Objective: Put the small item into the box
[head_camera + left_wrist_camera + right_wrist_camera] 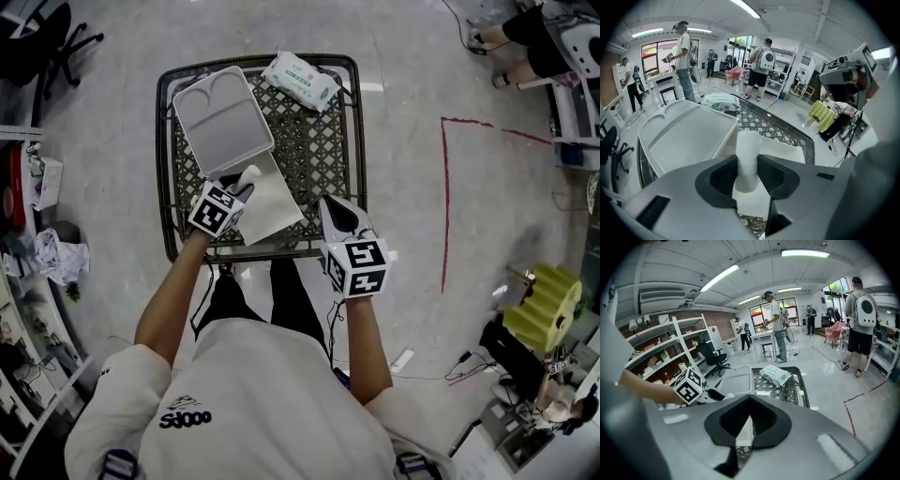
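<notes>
White roll (748, 149) clamped in left tool (748, 159), right tool (749, 399) closed (empty), pale box (223, 117) on mesh table (328, 150).

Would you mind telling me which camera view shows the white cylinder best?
The left gripper view: the white cylinder fills the centre, clamped in the jaws of the left gripper. The head view shows only its end poking past the marker cube; in the right gripper view it is too small to make out.

The print on the packet (300, 80) at the back of the table (328, 155) is too small to read. In the head view, the left gripper (242, 187) hides the roll's (247, 174) lower end and the corner of the sheet (277, 202) nearest the table's front edge.
</notes>
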A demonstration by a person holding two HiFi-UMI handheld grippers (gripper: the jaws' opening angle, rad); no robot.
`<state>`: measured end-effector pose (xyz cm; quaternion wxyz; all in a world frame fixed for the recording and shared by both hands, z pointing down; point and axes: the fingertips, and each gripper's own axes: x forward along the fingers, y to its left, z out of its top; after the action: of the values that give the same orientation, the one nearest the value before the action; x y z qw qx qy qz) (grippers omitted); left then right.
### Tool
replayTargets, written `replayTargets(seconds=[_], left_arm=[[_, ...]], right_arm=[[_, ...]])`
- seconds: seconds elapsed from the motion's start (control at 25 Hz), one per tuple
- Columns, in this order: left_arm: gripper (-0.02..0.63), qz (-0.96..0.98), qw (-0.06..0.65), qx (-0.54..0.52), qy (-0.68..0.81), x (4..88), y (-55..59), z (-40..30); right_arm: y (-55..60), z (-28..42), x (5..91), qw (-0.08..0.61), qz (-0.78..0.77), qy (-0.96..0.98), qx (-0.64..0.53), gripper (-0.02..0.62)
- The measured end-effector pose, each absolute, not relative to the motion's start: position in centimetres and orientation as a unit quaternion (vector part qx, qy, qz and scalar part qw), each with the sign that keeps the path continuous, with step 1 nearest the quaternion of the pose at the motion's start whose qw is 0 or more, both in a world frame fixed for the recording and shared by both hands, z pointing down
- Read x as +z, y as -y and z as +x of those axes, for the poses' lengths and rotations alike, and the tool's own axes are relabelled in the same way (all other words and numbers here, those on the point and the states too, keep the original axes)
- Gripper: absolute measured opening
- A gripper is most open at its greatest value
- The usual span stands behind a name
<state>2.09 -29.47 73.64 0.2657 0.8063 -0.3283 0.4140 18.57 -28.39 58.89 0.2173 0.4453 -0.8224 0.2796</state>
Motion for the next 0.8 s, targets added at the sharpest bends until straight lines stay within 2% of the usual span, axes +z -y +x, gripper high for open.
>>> replayTargets(seconds=[0.16,0.36,0.8], left_arm=[[0.133,0.790,0.266,0.440,0.332,74.8,29.7,2.0],[0.137,0.776,0.230,0.478,0.342,75.7,30.4,1.7],[0.140,0.770,0.217,0.492,0.343,77.2,30.9,2.6]], right_arm=[[28.9,17.7,59.7,0.226,0.420,0.833,0.280,0.011],[29.8,17.0,60.3,0.224,0.402,0.840,0.287,0.011],[30.4,17.7,61.3,0.228,0.395,0.840,0.295,0.011]])
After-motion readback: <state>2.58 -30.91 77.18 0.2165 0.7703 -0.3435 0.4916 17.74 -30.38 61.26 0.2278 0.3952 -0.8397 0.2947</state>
